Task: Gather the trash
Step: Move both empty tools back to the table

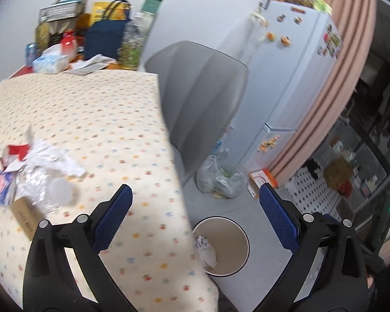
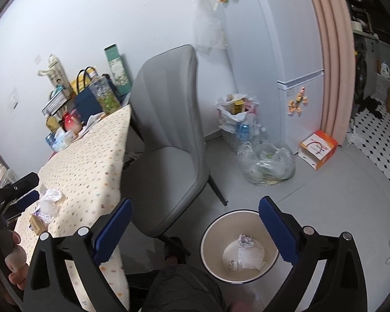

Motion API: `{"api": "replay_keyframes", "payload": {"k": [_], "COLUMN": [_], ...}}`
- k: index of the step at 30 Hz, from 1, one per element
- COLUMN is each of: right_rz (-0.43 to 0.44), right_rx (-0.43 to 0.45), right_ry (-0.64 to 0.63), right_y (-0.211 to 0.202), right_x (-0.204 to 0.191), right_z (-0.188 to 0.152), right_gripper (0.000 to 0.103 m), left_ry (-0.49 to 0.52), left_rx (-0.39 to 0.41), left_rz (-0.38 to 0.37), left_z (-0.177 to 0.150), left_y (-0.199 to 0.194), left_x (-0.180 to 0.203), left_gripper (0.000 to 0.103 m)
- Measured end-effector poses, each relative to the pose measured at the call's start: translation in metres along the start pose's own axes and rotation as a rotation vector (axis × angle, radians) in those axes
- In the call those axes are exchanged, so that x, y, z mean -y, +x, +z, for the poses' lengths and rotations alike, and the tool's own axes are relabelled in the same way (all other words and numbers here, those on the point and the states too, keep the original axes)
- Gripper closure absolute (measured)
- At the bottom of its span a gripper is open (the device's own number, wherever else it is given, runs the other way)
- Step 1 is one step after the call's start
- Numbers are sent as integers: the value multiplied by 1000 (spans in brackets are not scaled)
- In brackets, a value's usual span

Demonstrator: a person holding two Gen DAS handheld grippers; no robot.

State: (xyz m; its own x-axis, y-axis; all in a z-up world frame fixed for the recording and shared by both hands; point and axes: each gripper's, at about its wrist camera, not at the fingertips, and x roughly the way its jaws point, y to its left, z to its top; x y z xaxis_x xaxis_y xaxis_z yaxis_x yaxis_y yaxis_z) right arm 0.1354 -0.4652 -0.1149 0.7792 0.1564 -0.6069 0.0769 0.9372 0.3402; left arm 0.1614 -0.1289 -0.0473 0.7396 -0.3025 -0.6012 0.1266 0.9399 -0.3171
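A pile of trash (image 1: 43,166) lies on the patterned tablecloth (image 1: 96,109) at the left: crumpled white paper, clear plastic, a red and white wrapper, a purple packet and a small brown box (image 1: 26,217). My left gripper (image 1: 195,208) is open and empty, above the table's near right edge. A round beige bin (image 1: 238,230) stands on the floor below, with crumpled paper (image 1: 205,249) in it. My right gripper (image 2: 195,221) is open and empty, above the bin (image 2: 215,231), which holds paper scraps (image 2: 247,252). The trash pile (image 2: 48,205) and the left gripper (image 2: 13,197) show at the left.
A grey chair (image 2: 174,135) stands by the table's side. A clear bag of rubbish (image 2: 267,163), a white bag (image 2: 234,114) and an orange and white box (image 2: 318,149) sit on the floor by the white fridge (image 2: 267,39). Bags, bottles and a tissue pack (image 1: 50,61) crowd the table's far end.
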Motion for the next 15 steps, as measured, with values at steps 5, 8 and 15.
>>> {"api": "replay_keyframes", "payload": {"k": [5,8,15], "right_rz": [30,53,123], "right_rx": [-11,-17,-36], "right_ry": [-45,-78,-160], "right_y": [6,8,12], "right_x": [-36,-58,-111], "right_z": [-1,-1,-5], "right_gripper": [8,8,8], "left_ry": [-50,-88,-151], "left_rx": [36,61,103], "left_rz": [38,59,121], "left_z": [-1,-1,-3], "left_y": [-22,-35,-63], "left_x": [-30,-52,-97], "left_gripper": [6,6,6]}}
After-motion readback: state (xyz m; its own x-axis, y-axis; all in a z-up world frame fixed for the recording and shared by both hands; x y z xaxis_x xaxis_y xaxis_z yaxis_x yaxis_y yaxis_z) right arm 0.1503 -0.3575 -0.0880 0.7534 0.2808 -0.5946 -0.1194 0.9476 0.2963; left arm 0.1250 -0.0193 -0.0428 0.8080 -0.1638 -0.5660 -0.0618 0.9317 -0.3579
